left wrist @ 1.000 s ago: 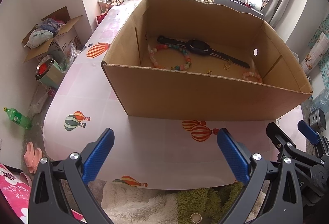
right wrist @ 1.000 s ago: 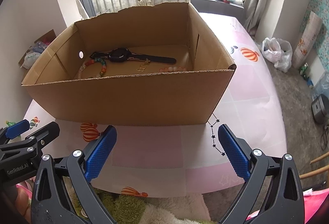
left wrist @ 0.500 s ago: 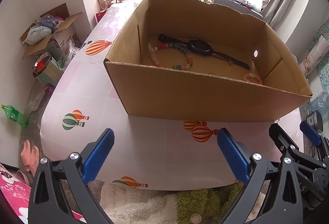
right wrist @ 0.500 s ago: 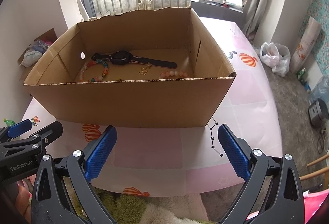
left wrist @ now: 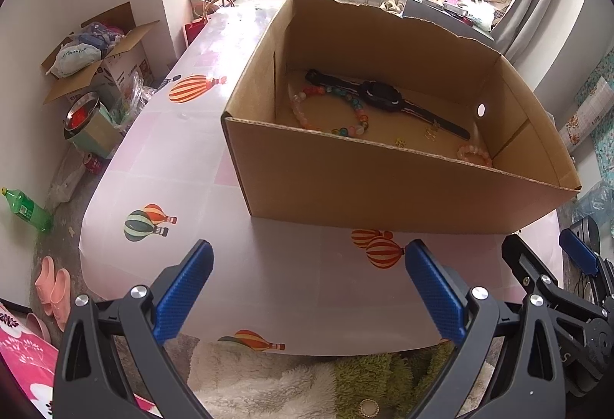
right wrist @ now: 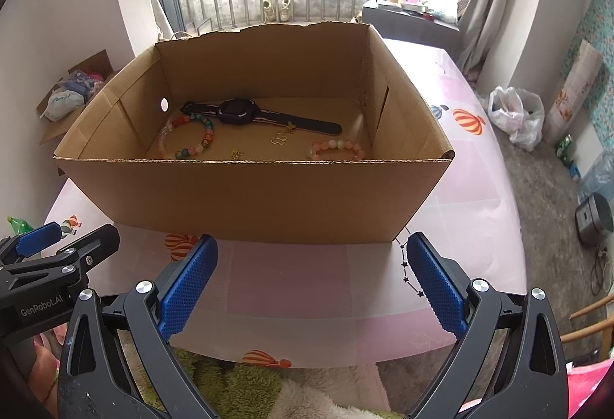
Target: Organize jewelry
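Resting on the floor of an open cardboard box (right wrist: 253,196) are a black watch (right wrist: 240,111) w/ strap laid flat, a multicolour bead bracelet (right wrist: 188,138), a pink bead bracelet (right wrist: 335,149) & small gold pieces (right wrist: 282,134). Left gripper (left wrist: 307,286) & right gripper (right wrist: 311,279) are held spread wide, empty, over the pink balloon-print table (right wrist: 472,188) in front of the box.

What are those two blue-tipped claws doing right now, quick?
Left gripper: open, holding nothing.
Right gripper: open, holding nothing.
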Available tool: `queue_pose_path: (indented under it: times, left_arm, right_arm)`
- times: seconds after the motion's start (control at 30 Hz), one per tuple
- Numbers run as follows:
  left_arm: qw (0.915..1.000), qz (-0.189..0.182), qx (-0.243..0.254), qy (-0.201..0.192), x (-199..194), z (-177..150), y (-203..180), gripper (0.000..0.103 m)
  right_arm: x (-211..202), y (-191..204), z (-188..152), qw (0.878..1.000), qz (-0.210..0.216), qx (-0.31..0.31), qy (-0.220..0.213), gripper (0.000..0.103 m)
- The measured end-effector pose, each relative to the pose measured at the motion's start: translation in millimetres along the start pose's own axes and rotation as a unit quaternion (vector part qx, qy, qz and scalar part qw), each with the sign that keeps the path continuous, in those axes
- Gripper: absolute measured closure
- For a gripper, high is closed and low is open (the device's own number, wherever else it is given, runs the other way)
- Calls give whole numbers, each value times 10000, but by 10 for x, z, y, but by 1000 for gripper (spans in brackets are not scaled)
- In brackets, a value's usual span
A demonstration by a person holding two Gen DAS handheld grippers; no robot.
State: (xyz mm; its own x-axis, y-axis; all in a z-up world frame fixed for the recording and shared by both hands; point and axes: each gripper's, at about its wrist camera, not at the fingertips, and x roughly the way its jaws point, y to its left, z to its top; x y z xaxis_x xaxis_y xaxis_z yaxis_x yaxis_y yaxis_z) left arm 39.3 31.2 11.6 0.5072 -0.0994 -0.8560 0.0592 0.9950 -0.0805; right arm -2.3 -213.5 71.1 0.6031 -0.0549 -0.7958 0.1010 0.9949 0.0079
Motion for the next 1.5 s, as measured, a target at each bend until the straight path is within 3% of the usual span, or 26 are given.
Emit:
queue_pose_path:
  times: [1.5]
  left_arm:
    - [10000, 12, 53, 2, -23, -16, -33, 6]
  right_arm:
    - [30, -61, -22, 9999, 84, 121, 91, 8]
